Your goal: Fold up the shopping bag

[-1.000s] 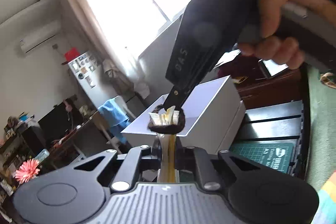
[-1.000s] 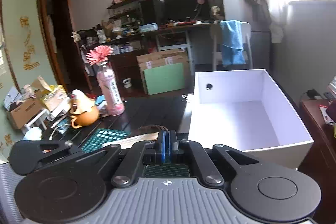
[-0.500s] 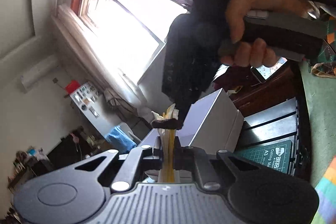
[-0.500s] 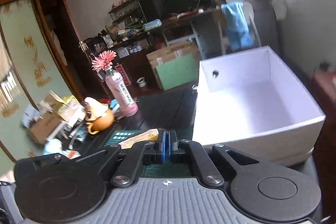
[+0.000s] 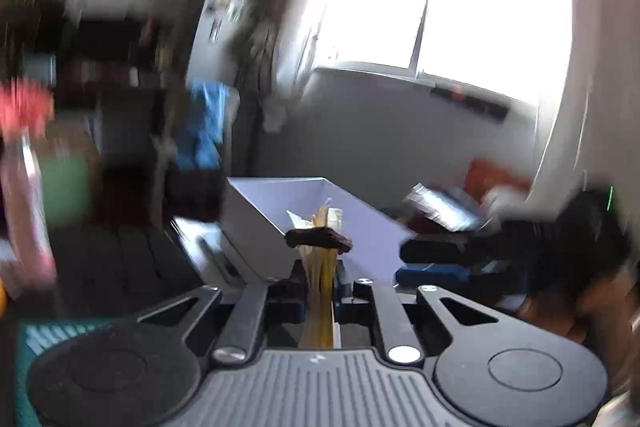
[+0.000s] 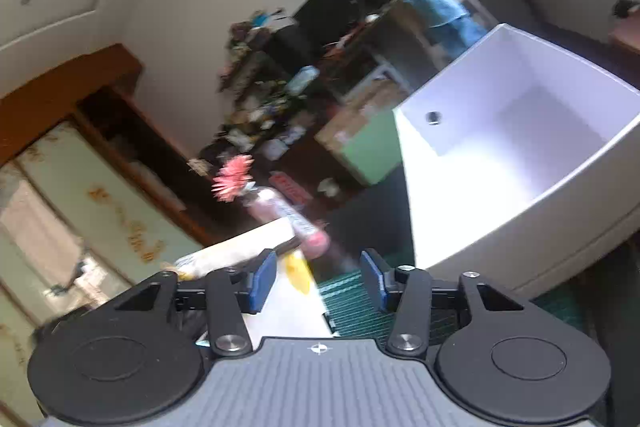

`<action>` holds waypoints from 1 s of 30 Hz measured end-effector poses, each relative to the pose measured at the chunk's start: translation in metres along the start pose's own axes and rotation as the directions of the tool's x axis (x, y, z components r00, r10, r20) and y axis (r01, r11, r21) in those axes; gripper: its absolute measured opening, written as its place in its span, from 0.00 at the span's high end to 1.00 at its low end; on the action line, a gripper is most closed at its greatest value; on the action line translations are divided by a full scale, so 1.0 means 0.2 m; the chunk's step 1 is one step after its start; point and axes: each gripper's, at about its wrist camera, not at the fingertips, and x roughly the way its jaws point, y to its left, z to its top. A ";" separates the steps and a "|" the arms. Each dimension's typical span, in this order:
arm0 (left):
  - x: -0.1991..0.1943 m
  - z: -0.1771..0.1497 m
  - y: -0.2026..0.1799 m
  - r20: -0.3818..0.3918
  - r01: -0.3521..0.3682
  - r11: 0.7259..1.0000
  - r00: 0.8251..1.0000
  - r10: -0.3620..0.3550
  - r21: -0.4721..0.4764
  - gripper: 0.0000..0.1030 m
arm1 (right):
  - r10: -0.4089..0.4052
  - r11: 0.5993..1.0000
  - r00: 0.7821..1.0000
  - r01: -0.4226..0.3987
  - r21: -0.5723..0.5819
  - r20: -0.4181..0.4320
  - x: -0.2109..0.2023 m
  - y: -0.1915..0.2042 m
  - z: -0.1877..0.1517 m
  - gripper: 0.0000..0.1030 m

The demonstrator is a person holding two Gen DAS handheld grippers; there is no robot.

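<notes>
In the left wrist view my left gripper (image 5: 320, 281) is shut on the folded shopping bag (image 5: 320, 303), a flat stack of yellow and white layers standing upright between the jaws. A dark elastic band (image 5: 318, 238) wraps the bag's top end. My right gripper (image 5: 436, 261) lies low to the right of the bag, blurred, clear of it. In the right wrist view my right gripper (image 6: 317, 281) is open, its blue pads (image 6: 262, 281) wide apart and holding nothing. The cream bag (image 6: 240, 253) shows just beyond its left finger.
An open white box (image 5: 256, 227) stands right behind the bag, also large at the right (image 6: 520, 155). A pink bottle with a pink flower (image 6: 288, 217) stands on the dark table. A green cutting mat (image 6: 360, 301) lies below the right gripper. Cluttered shelves fill the background.
My right gripper has opened and dropped from above the bag's top to the right of it. The left view has swung round fast and is blurred; the left gripper still holds the banded bag.
</notes>
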 end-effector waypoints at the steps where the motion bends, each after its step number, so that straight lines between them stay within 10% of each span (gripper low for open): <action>1: 0.00 0.01 0.06 -0.007 0.061 0.996 0.998 -0.061 -0.061 0.89 | 0.025 1.000 1.000 -0.025 0.003 -0.008 0.00 0.01 0.00 0.43; 4: 0.01 0.03 0.23 -0.005 0.236 0.941 0.970 -0.244 -0.241 0.88 | 0.114 0.994 0.993 -0.113 0.003 -0.042 0.00 0.04 -0.01 0.39; 8: 0.01 0.05 0.45 0.050 0.436 0.773 0.882 -0.468 -0.461 0.87 | 0.195 0.980 0.976 -0.197 -0.011 -0.094 -0.01 0.07 -0.02 0.34; 13: 0.03 0.05 0.54 0.124 0.529 0.660 0.821 -0.557 -0.534 0.87 | 0.296 0.955 0.942 -0.297 0.015 -0.162 0.02 0.09 -0.04 0.32; 17: 0.04 0.03 0.56 0.156 0.552 0.611 0.800 -0.579 -0.567 0.87 | 0.363 0.932 0.905 -0.357 0.071 -0.221 0.10 0.10 -0.10 0.34; 21: 0.06 0.01 0.59 0.164 0.551 0.585 0.796 -0.583 -0.595 0.86 | 0.396 0.918 0.882 -0.385 0.092 -0.256 0.17 0.12 -0.14 0.79; 30: 0.04 0.00 0.53 0.133 0.572 0.591 0.773 -0.620 -0.570 0.82 | 0.444 0.895 0.877 -0.422 0.146 -0.184 0.18 0.15 -0.15 0.86</action>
